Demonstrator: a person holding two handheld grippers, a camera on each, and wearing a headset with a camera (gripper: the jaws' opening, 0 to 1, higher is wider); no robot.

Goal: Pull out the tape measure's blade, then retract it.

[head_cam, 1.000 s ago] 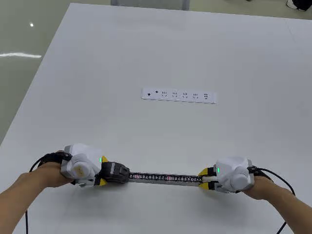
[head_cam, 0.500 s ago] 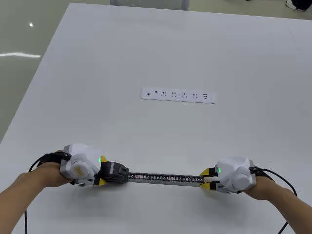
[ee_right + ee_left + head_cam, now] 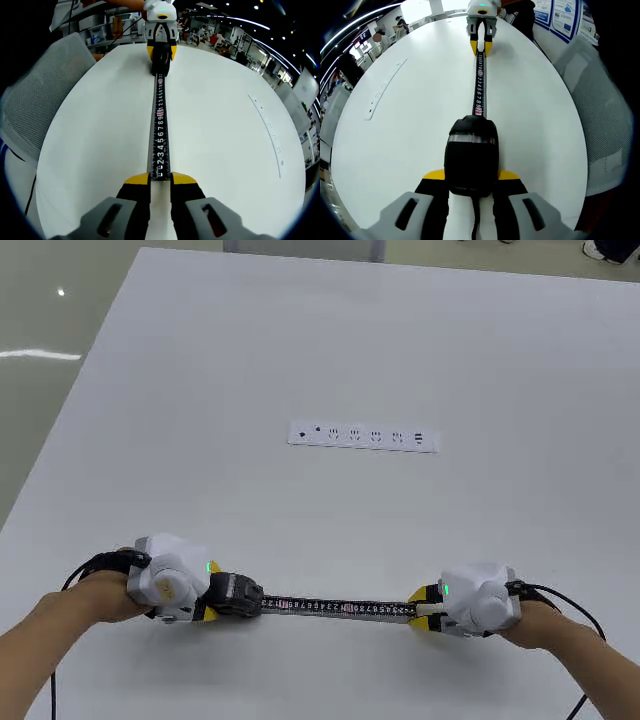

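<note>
While your left gripper [image 3: 211,592] clamps the black case [image 3: 471,150] by its flanks, its jaws stand only as wide as the case itself. The yellow tips press against either side, and the rear of the case sits between them. The front of the case juts forward past those tips, with its mouth pointing straight away from that gripper.

From the mouth, the blade [image 3: 159,125] runs out straight, dead ahead of the left gripper and low along the desk [image 3: 300,340]. Whether it touches the surface cannot be told. At the far end it meets your right gripper [image 3: 160,178], which faces the left one head-on.

The right gripper's jaws are nearly together, pinching the blade's free end between their yellow tips. The lowest numbers sit just in front of those tips, and the count climbs away from you toward the case. The whole drawn length of the blade lies between the two grippers, in line with both.

A white power strip [image 3: 363,436] lies well apart from the grippers. It is off to the left of the left gripper's line and to the right of the right gripper's, roughly parallel to the blade.
</note>
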